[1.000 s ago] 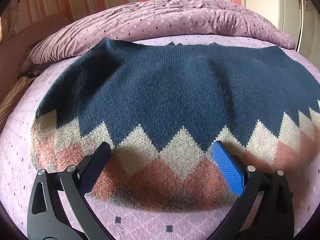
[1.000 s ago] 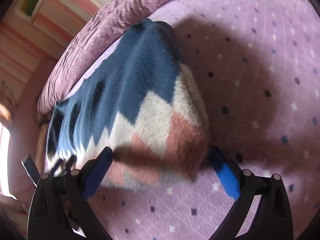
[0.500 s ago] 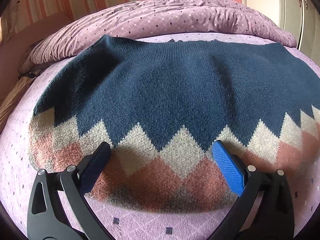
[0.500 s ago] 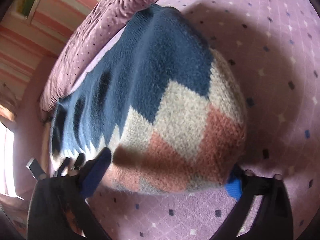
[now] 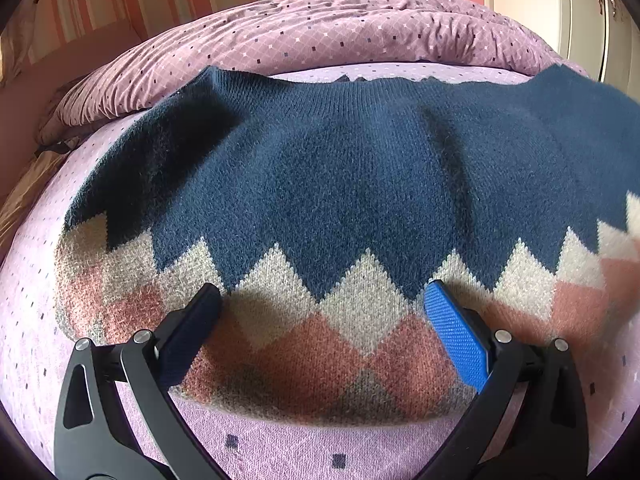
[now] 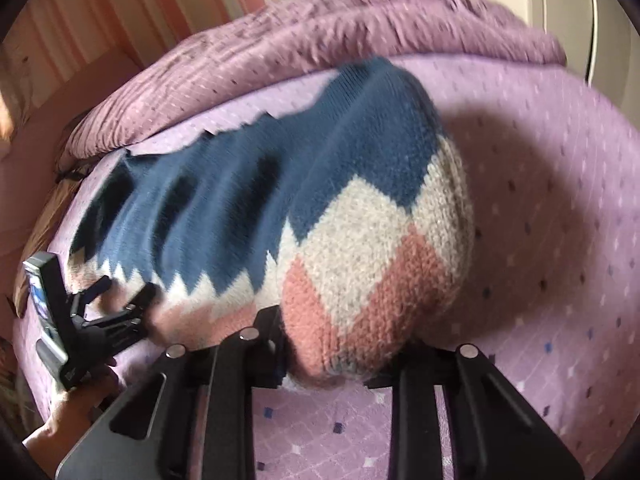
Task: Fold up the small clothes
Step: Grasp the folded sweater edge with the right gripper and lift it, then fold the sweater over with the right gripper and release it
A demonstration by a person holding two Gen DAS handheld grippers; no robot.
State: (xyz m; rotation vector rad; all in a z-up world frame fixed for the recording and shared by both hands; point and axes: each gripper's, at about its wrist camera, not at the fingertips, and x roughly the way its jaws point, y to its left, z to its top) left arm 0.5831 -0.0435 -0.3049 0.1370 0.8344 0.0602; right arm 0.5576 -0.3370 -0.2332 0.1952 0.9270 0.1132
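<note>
A knitted sweater (image 5: 320, 184), navy with a cream and salmon diamond band along its near edge, lies spread on the lilac bed. My left gripper (image 5: 320, 312) is open, its fingers resting over the diamond band near the hem. My right gripper (image 6: 336, 356) is shut on the sweater's right corner (image 6: 360, 280) and lifts it off the bed, so the cloth bulges over the jaws. The left gripper also shows in the right wrist view (image 6: 116, 304), at the far left on the hem.
A rumpled purple duvet (image 5: 320, 36) lies bunched along the far side of the bed. The dotted lilac sheet (image 6: 560, 240) stretches to the right of the sweater. A striped wall and a white wardrobe (image 5: 592, 20) stand behind.
My right gripper has closed on the sweater's right corner and raised it; the cloth now bunches over the jaws. My left gripper has stayed open in place.
</note>
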